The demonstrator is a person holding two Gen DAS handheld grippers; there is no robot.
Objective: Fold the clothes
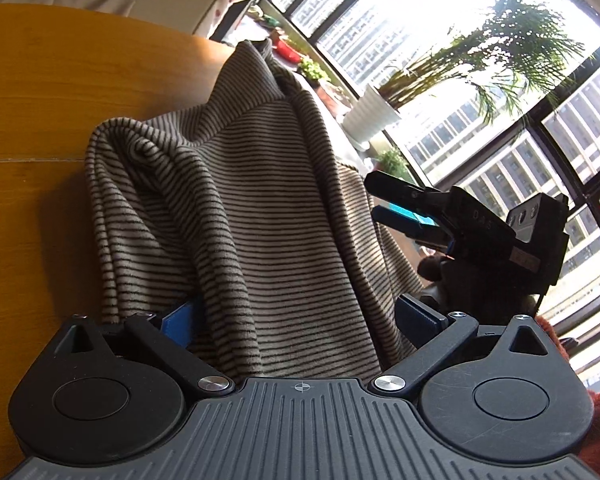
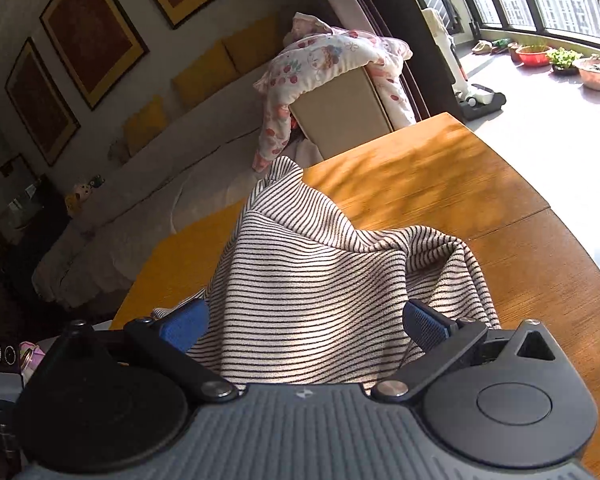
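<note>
clearly the striped top (image 1: 260,200) is soft, light knit that slumps into folds, so it needs a pinch at an edge or corner, not mid-panel. it is lifted over the table (image 1: 60,120), draped between the fingers of both grippers. the left gripper (image 1: 300,316) is spread wide with cloth between (no pinch); the right gripper (image 2: 304,320) likewise, its jaws apart.
</note>
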